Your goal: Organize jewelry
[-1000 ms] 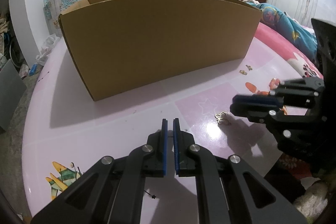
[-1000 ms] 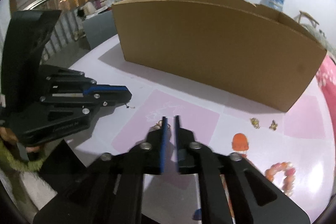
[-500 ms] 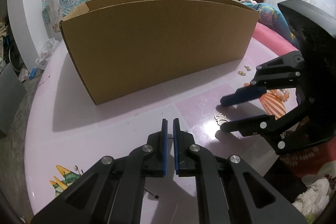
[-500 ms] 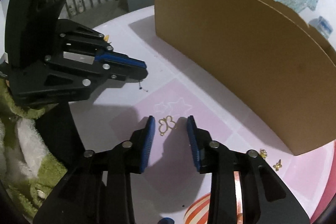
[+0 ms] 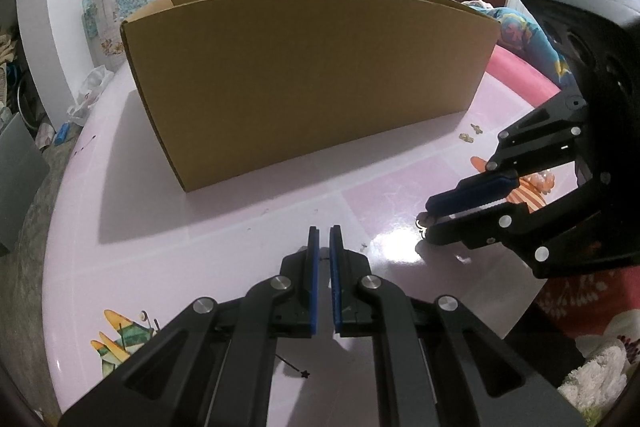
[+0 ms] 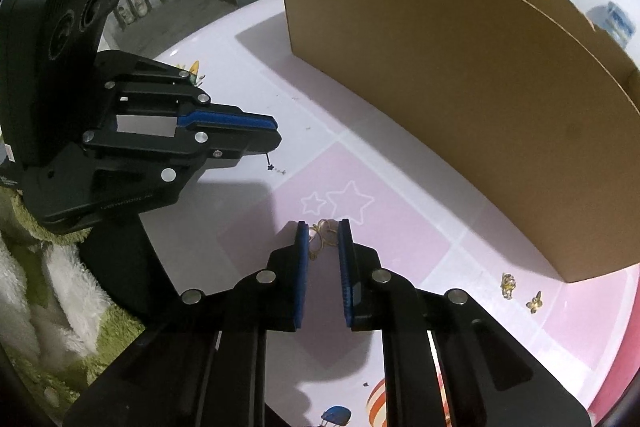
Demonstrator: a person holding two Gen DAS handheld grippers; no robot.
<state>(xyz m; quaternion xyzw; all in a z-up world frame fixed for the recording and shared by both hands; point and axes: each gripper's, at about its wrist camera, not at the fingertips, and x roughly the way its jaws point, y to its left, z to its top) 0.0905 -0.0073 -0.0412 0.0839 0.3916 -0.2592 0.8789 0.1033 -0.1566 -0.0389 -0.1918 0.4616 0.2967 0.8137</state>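
Right gripper (image 6: pixel 324 241): jaws closing around gold wire earring (image 6: pixel 322 237) lying flat on pink table (image 6: pixel 260 239); pads not yet pressing.
Left gripper (image 5: pixel 324 247): pressed together, pinching thin star pendant (image 6: pixel 271 167).
Cardboard box (image 6: pixel 460 87): just behind, open-topped.
Small gold studs (image 6: pixel 520 291): loose near box corner.
Risk: thin wire may slip under pads or bend; glossy surface offers little purchase.

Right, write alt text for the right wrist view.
The right gripper is closing around a gold wire butterfly charm lying on the pink table. The left gripper, at left, is shut on a thin pin with a dark star; behind stands a cardboard box, with two small gold pieces at right.
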